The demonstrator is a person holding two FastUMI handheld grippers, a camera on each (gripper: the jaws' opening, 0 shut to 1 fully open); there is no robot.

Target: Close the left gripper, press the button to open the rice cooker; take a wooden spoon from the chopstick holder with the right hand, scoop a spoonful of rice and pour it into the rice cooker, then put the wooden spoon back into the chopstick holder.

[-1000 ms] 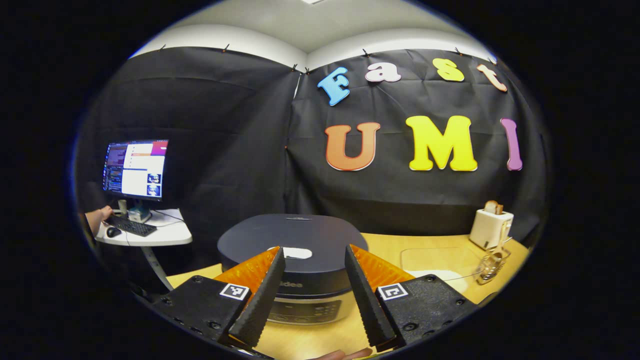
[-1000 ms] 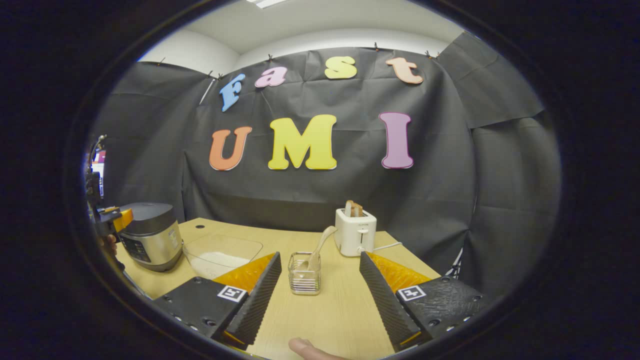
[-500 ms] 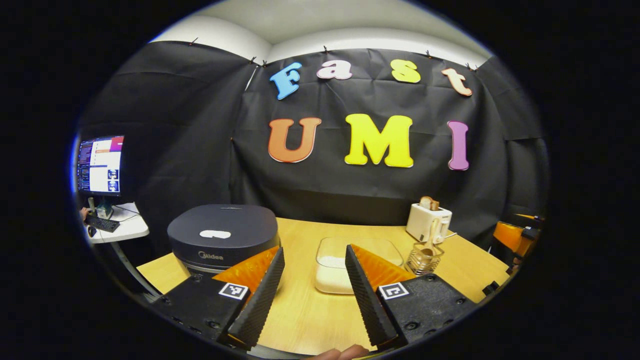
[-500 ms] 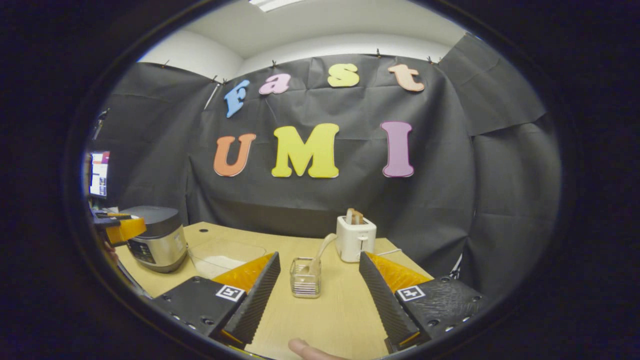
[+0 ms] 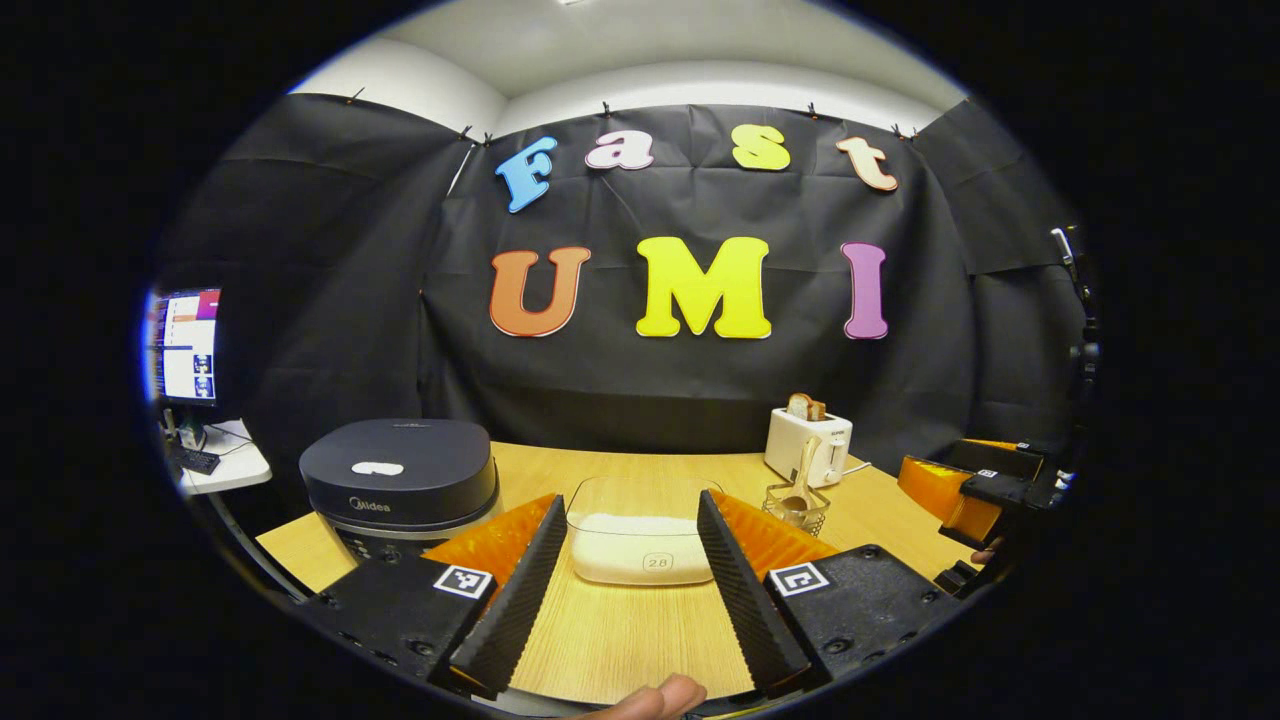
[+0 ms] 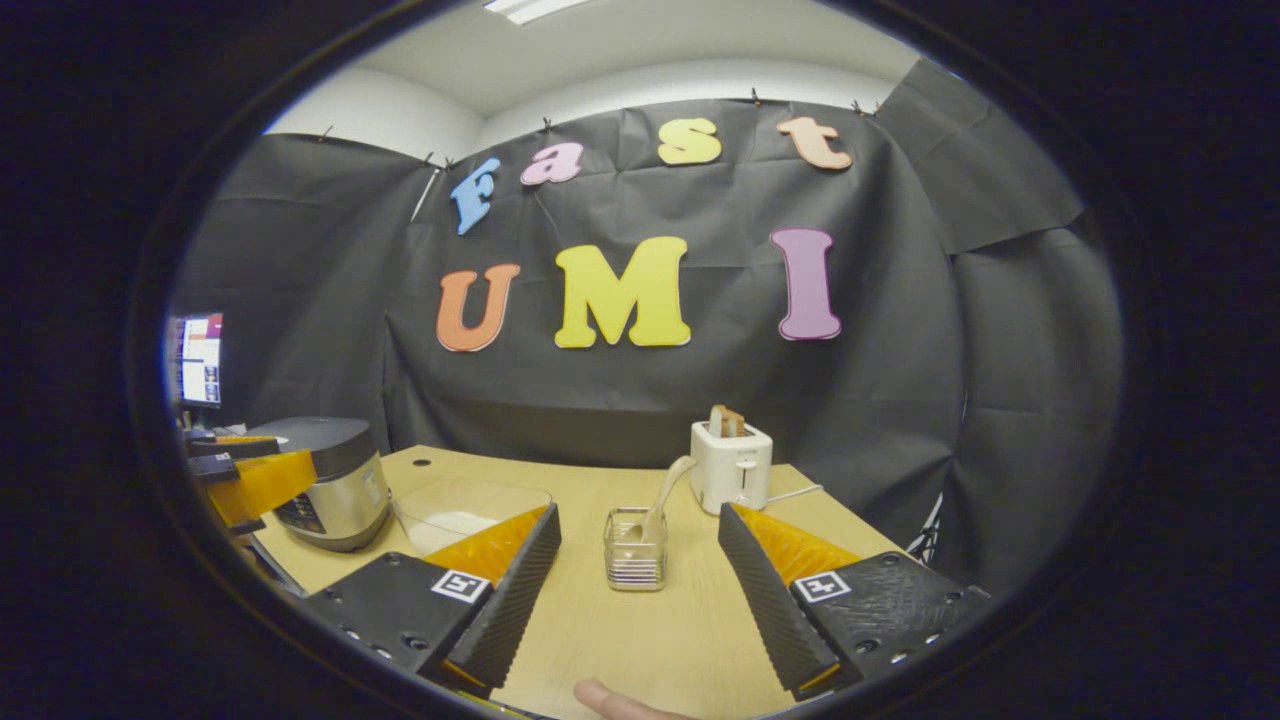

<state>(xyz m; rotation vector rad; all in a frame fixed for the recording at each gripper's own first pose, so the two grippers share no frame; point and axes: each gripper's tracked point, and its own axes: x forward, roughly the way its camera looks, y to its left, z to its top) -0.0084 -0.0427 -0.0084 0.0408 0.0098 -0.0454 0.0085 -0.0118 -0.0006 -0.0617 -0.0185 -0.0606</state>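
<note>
Here in the left gripper view, the left gripper (image 5: 628,585) hangs over the near edge of the wooden table (image 5: 640,640) with its two fingers spread wide apart and nothing between them but open air. Framed in that gap, farther back on the table, sits a clear container (image 5: 642,545) with a white layer of rice (image 5: 640,560) in its bottom; its lower corners are hidden behind the fingers. Off to the left stands the rice cooker (image 5: 400,480), lid down, its front panel partly cut off by the left finger, so the button is hard to make out. To the right of the container is the wire chopstick holder (image 5: 797,508) with the wooden spoon (image 5: 803,480) leaning in it, handle up, and the white toaster (image 5: 808,448) just behind. At the far right edge the other gripper pokes in, its fingertips cut off. Over to the right gripper view: the right gripper (image 6: 640,590) is also held wide open, empty, above the table (image 6: 650,640), and the chopstick holder (image 6: 634,550) stands beyond its tips, in the gap, not touched. The spoon (image 6: 665,495) tilts up to the right toward the toaster (image 6: 731,465); its bowl is blurred behind the wires. The rice cooker (image 6: 335,485) sits far left, half hidden by the left gripper in front. A fingertip (image 6: 610,698) peeks in at the bottom edge.
</note>
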